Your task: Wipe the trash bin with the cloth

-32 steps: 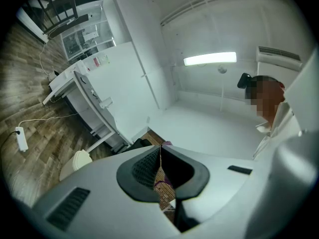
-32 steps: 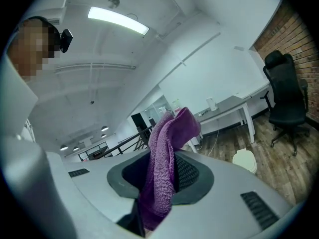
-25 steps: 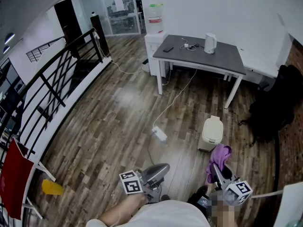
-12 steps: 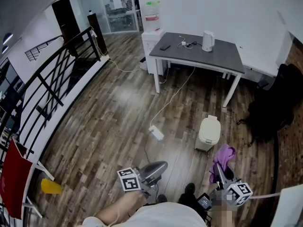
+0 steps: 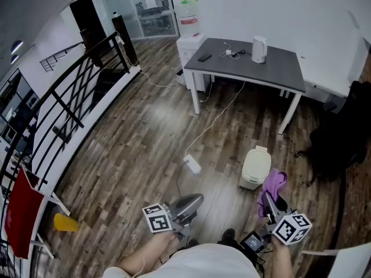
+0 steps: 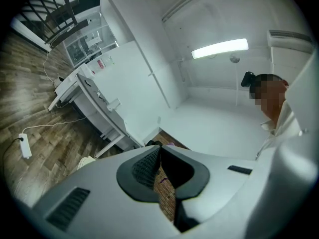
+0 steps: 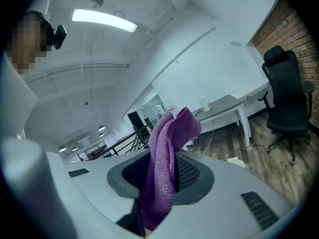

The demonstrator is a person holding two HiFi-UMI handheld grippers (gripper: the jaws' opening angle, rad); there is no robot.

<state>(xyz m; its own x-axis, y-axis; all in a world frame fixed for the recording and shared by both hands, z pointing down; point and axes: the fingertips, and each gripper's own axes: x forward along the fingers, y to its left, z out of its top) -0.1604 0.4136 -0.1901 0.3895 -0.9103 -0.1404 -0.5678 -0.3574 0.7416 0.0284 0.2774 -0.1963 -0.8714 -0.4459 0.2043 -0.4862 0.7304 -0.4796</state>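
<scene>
1. The wooden floor is carrying everything in the head view. A black railing is running along its left edge.
2. The grey tabletop is standing at the far side of the floor, against the white wall. A white kettle is sitting near its far edge.
3. A black office chair is standing at the right edge of the floor.
4. The trash bin, cream-coloured with its lid down, is standing upright on the floor, out from the near edge of the tabletop. Nothing is touching it.
5. The left hand-held gripper is hanging over the near part of the floor, well apart from the trash bin. In the left gripper view, this hand-held gripper is showing clenched jaws with nothing between them.
6. The right hand-held gripper is hanging just on the near side of the trash bin and is grasping the cloth.
7. The cloth, purple, is sticking up folded from between the clamped jaws.
8. A white power strip is lying on the floor, left of the trash bin.
</scene>
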